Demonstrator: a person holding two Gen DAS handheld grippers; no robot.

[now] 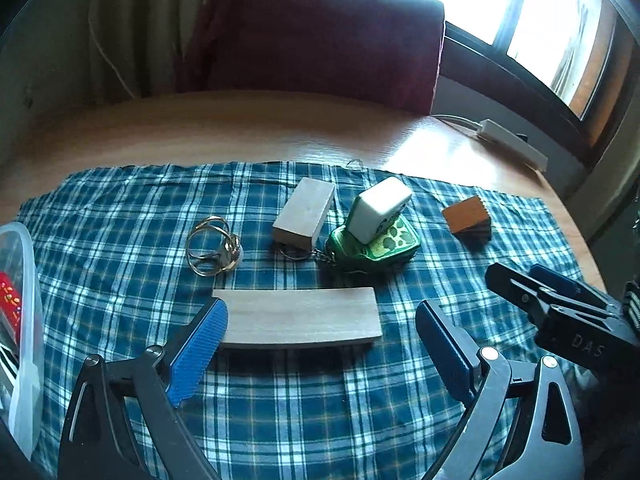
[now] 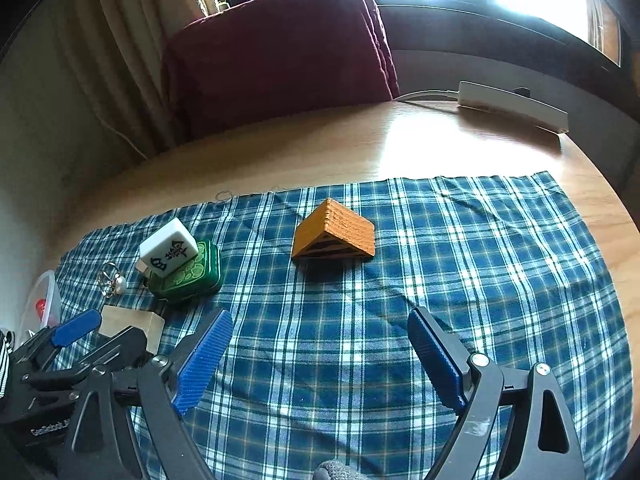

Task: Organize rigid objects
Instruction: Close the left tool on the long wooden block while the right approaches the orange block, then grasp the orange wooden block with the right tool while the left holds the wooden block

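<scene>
Lining up the wide-open left gripper (image 1: 320, 344) on the plank (image 1: 298, 322) just before the tin (image 1: 374, 246), we are judging the grasp next, right gripper (image 2: 320, 354) idling open.

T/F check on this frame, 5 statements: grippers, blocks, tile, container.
1. The left gripper is open, with the long wooden block lying between its fingers. True.
2. The right gripper is shut on the orange wedge. False: it is open and holds nothing; the wedge lies apart on the cloth ahead of it.
3. The white mahjong tile leans on the green tin. True.
4. The metal ring lies inside the plastic container. False: it lies on the checked cloth.
5. The small wooden block stands on the bare table. False: it lies on the cloth.
</scene>
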